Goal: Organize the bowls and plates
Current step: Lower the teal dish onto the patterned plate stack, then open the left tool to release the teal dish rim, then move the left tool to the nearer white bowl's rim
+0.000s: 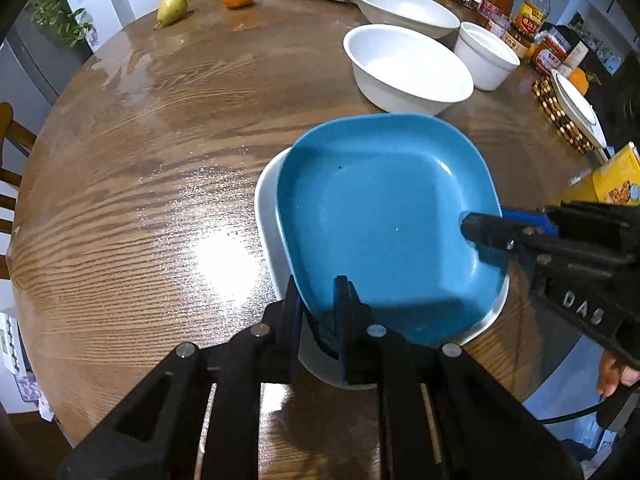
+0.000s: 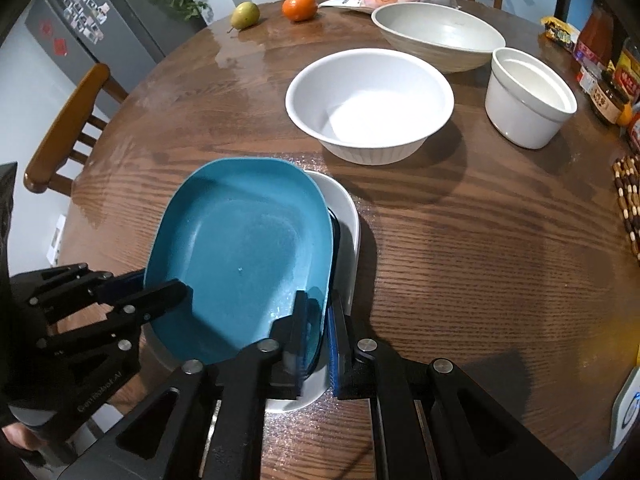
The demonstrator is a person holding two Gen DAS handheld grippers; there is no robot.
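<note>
Both claws are clamped on the rim of the blue square plate [image 1: 384,220], one at each side. In the left wrist view the left claw [image 1: 320,320] is seen at the lower centre of the frame, pinched on the plate's near edge, while the right claw [image 1: 486,236] enters from the right and is closed on the plate's right rim. In the right wrist view the right claw [image 2: 316,340] is seen at bottom centre on the rim, with the left claw [image 2: 172,296] at lower left.

The blue plate is set inside the white square plate [image 1: 266,216], slightly off-centre, so the white rim is exposed on one side. A two-sided hold appears to be used so that the plate is kept level as it is nested.

On the counter [image 1: 160,160], higher in the frame, a wide white bowl [image 1: 408,68], a larger pale bowl [image 1: 404,10] and a small straight-walled white bowl [image 1: 486,54] are left unstacked; these seem to be waiting for sorting.
</note>
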